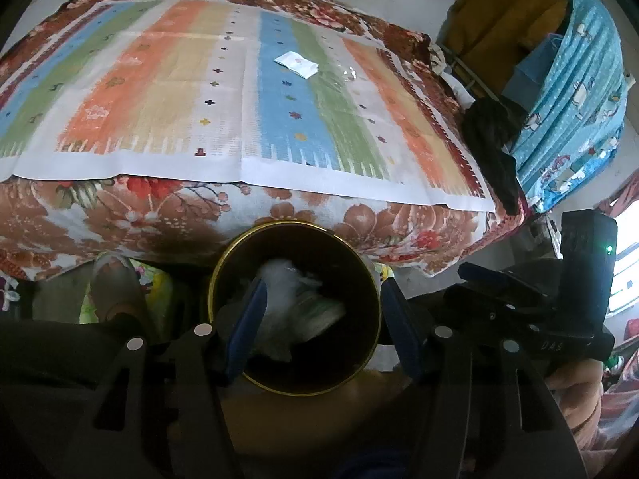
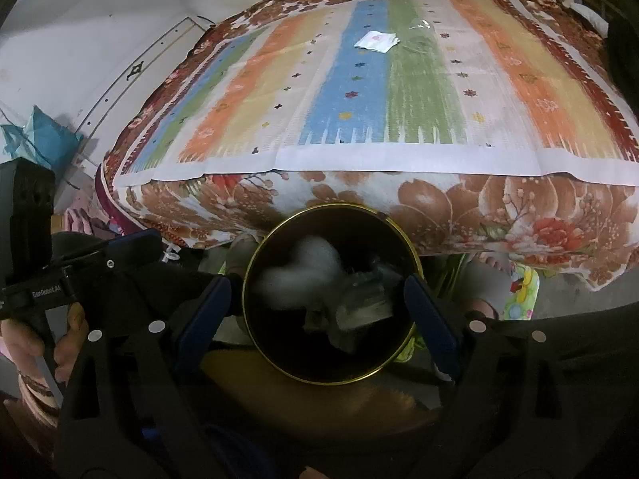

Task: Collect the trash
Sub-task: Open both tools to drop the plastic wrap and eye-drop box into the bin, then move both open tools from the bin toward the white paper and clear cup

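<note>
Here we hold the left gripper [image 1: 319, 319] and right gripper [image 2: 319, 311] over the dark gold-rimmed bin [image 1: 373, 307], jaws spread, pinching nothing; crumpled trash [image 1: 295, 303] lies inside, a white packet [image 1: 296, 64] remains on the striped mat [image 1: 179, 99].

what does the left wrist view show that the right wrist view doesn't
Only the left wrist view: a blue patterned curtain beside the bed, and the right gripper. Only the right wrist view: a blue bag on the floor, and the left gripper. Both: the gold-rimmed bin holding trash, the striped mat, and a white wrapper lying on it.
</note>
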A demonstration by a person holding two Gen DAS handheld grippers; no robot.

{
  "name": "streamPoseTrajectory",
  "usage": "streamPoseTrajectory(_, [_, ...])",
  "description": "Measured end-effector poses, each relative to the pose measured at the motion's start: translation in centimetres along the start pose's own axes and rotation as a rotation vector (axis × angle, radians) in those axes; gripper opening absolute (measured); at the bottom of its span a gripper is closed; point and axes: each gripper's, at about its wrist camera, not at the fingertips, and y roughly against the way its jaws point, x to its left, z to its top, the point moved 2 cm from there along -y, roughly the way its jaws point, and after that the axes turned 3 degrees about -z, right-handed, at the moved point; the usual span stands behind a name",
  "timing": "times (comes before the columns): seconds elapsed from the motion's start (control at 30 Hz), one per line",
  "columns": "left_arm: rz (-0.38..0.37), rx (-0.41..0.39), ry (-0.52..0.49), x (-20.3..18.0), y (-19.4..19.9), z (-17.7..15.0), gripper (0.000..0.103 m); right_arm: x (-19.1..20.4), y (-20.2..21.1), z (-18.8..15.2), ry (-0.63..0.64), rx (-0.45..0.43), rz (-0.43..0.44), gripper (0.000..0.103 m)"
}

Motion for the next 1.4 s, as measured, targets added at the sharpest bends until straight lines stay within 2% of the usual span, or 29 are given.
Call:
streamPoseTrajectory(0.23, [0.036,-0.021,-0.018,-0.3,0.3,0.3,0.06,0.0,-0.2,0.5,0.009,-0.015,-0.027,0.084])
streamPoseTrajectory(0.33, [0.1,-0.04,-0.073,-0.9,0.5,0.5,0.06,-0.2,-0.3,1.0,0.003,-0.025,-0.057,0.084])
streamPoseTrajectory(0.43, [0.101,-0.028,-0.068,-0.7,0.3,0.9,0.061,-0.7,-0.4,1.8,-0.022,-0.024,-0.049,0.084])
streamPoseTrajectory(0.63, [0.132,-0.049,-0.081,-0.4,0.6,2.8,0.063,-1.0,-0.9,3.1,-0.032,-0.024,-0.049,0.085])
streamPoseTrajectory(0.73, [0.151,-0.038,-0.104,-0.6,0.2,3.7,0.067,-1.1,-0.9,3.8,-0.031,-0.031,-0.055,0.088])
streamPoseTrajectory(0.87, [0.219,-0.07,-0.165,-1.2,0.1,4.9,0.068,-1.1,-0.9,5.0,-0.016,-0.052,-0.069,0.088])
streamPoseTrajectory(1.07, [0.227,-0.078,-0.156,-0.9,0.0,7.0,0.074,-1.4,-0.9,7.4,-0.006,-0.071,-0.111,0.09])
streamPoseTrajectory(1.2, [0.223,-0.06,-0.156,-0.7,-0.3,8.5,0.087,-1.6,-0.9,8.8,0.02,-0.074,-0.137,0.092])
streamPoseTrajectory(1.4, [0.27,-0.075,-0.14,0.0,-0.9,10.7,0.097,-2.8,-0.8,11.4,0.023,-0.075,-0.18,0.094])
